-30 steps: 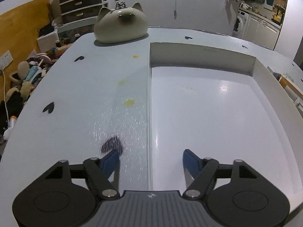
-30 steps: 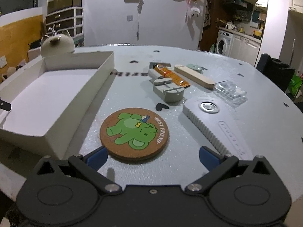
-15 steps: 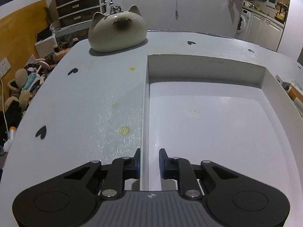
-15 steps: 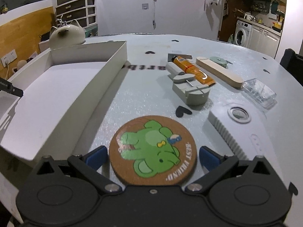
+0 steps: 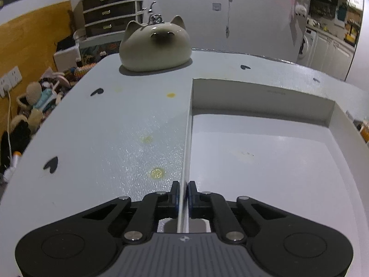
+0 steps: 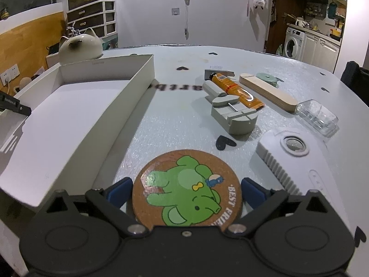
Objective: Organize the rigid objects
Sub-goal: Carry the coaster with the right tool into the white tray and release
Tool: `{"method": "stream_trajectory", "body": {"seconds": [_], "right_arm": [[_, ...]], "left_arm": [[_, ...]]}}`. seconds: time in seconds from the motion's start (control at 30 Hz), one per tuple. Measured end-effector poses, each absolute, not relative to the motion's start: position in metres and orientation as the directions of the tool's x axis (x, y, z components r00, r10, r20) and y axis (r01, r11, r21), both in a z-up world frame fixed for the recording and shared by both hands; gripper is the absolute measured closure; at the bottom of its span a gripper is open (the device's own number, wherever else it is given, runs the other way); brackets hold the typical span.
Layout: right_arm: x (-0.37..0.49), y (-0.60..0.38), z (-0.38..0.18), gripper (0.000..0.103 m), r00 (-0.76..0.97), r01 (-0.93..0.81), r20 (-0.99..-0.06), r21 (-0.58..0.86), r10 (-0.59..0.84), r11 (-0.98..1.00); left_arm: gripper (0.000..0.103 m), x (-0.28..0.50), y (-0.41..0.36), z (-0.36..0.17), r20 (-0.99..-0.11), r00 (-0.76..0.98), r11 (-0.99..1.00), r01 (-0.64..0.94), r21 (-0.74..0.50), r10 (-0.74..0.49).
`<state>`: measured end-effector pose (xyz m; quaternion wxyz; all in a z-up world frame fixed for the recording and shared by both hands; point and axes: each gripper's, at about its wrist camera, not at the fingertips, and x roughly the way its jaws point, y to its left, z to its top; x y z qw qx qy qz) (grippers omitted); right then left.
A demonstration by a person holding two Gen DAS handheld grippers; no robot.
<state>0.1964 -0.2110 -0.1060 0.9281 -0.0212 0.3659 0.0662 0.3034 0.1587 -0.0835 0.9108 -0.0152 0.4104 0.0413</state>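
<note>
A white open box (image 5: 260,161) lies on the table; it also shows in the right wrist view (image 6: 69,115). My left gripper (image 5: 183,196) is shut on the box's thin left wall (image 5: 187,138). A round cork coaster (image 6: 186,187) with a green elephant lies flat on the table. My right gripper (image 6: 186,190) is open, with a blue pad on each side of the coaster, close to its edge. The left gripper's tip shows at the box's far wall in the right wrist view (image 6: 13,105).
Right of the box lie a grey watch tool (image 6: 233,113), an orange tube (image 6: 235,90), a wooden stick (image 6: 267,91), a clear plastic case (image 6: 317,116) and a white ribbed device (image 6: 297,159). A cat-shaped ceramic (image 5: 154,45) stands at the table's far edge.
My left gripper has closed onto the box's left wall. My right gripper has moved forward, so the coaster now lies between its open fingers.
</note>
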Motion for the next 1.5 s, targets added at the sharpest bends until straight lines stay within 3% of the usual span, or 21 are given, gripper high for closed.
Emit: {"method": "stream_trajectory", "body": {"seconds": [0.17,0.4,0.9,1.5], "right_arm": [[0.187,-0.213,-0.098,0.002,0.739,-0.132,-0.668,-0.008,0.093,0.991],[0.186,-0.216,-0.073,0.003,0.777,-0.121,-0.622,0.001,0.095,0.993],[0.24,-0.144,-0.015,0.002,0.794,-0.267,-0.563,0.017,0.23,0.963],[0.363,0.001,-0.046,0.002,0.651,-0.409,-0.671,0.083,0.355,0.909]], "left_arm": [[0.099,0.304,0.167,-0.082,-0.76,0.65,0.994,-0.093,-0.05,0.022],[0.095,0.292,0.168,-0.074,-0.786,0.619,0.999,-0.049,-0.023,0.012],[0.099,0.249,0.165,-0.078,-0.793,0.61,1.0,-0.005,-0.022,-0.014],[0.1,0.238,0.167,-0.08,-0.776,0.631,0.998,-0.036,-0.05,-0.017]]}}
